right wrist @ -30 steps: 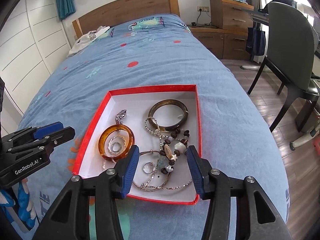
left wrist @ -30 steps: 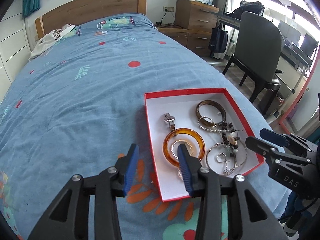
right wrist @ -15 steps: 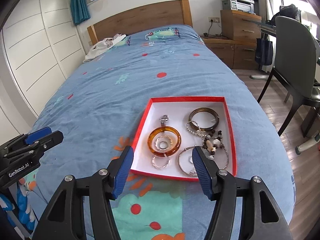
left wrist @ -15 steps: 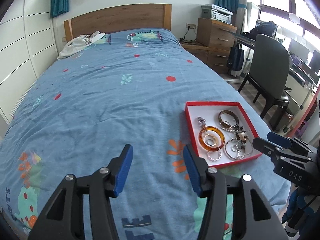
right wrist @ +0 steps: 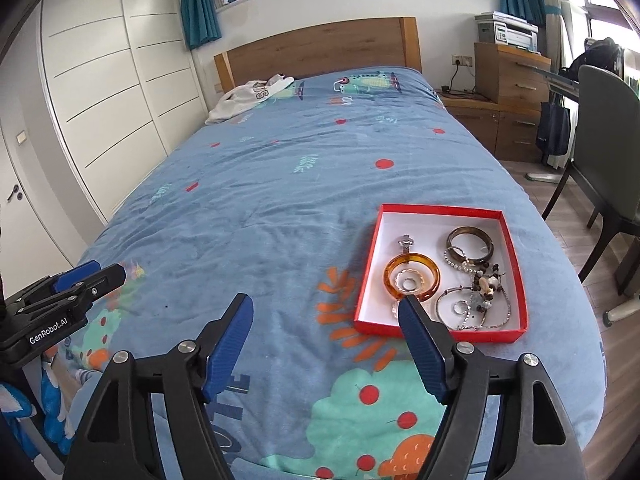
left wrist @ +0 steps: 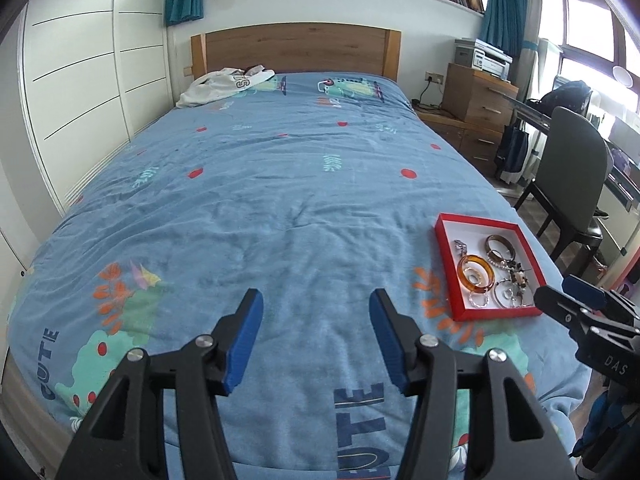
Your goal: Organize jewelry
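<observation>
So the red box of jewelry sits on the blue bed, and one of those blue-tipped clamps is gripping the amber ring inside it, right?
Not quite. The red box does sit on the blue bed, but the amber ring lies loose inside it. The right wrist view shows both the right gripper and the left gripper open and empty, above the bedspread.

Bright daylight from the blown-out window [left wrist: 580, 40] at right; sharp focus, strong fisheye bending, dark vignetted corners.

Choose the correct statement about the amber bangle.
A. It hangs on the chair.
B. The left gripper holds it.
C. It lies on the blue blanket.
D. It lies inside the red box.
D: the amber bangle lies on the white floor of the red box, both grippers empty.
</observation>
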`<state>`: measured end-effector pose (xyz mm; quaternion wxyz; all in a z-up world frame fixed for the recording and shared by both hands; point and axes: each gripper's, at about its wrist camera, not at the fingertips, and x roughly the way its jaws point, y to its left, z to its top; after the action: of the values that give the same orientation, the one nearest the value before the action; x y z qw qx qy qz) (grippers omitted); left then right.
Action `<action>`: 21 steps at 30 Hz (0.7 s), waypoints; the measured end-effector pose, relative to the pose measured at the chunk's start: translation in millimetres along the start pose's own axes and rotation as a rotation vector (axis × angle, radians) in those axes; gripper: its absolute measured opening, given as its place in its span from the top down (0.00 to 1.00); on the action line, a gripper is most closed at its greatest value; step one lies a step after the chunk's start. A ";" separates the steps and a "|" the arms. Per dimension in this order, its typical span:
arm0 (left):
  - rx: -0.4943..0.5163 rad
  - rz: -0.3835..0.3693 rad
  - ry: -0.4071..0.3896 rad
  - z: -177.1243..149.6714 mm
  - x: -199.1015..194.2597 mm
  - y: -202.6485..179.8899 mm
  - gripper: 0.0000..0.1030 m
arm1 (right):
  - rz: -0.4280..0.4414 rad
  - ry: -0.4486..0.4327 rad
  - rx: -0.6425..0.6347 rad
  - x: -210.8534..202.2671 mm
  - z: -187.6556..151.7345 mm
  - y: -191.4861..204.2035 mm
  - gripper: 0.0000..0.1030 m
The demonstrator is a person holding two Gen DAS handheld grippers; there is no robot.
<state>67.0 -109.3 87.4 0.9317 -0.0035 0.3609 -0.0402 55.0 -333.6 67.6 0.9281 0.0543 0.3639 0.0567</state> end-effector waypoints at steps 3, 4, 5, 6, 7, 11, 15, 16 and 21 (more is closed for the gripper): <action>-0.020 0.008 -0.016 -3.8 -9.9 11.4 0.48 | 0.002 0.001 -0.023 -5.8 -5.9 17.1 0.27; -0.022 0.011 -0.024 -5.0 -13.4 14.6 0.48 | 0.002 0.001 -0.030 -7.9 -7.8 22.6 0.27; -0.023 0.013 -0.030 -6.3 -16.6 17.9 0.48 | 0.002 0.001 -0.037 -9.8 -9.3 27.4 0.25; -0.024 0.012 -0.037 -7.7 -20.0 20.9 0.47 | 0.003 0.000 -0.044 -11.7 -11.0 32.9 0.22; -0.023 0.010 -0.038 -9.1 -22.6 22.7 0.42 | 0.003 -0.001 -0.051 -13.6 -12.5 37.6 0.21; -0.019 0.011 -0.056 -14.8 -32.3 26.8 0.38 | 0.001 -0.010 -0.081 -22.1 -17.5 55.1 0.18; -0.013 0.011 -0.066 -21.6 -39.1 30.3 0.38 | -0.009 -0.024 -0.094 -30.2 -22.1 65.7 0.14; -0.012 0.012 -0.069 -23.4 -40.7 30.9 0.38 | -0.014 -0.027 -0.095 -31.8 -23.0 66.7 0.14; -0.002 0.038 -0.079 -32.6 -47.1 33.0 0.38 | -0.039 -0.040 -0.088 -37.7 -31.6 66.8 0.09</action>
<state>12.7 -72.1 93.8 0.9459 0.0010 0.3236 -0.0218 1.6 -271.2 79.3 0.9376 0.0074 0.3435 0.0537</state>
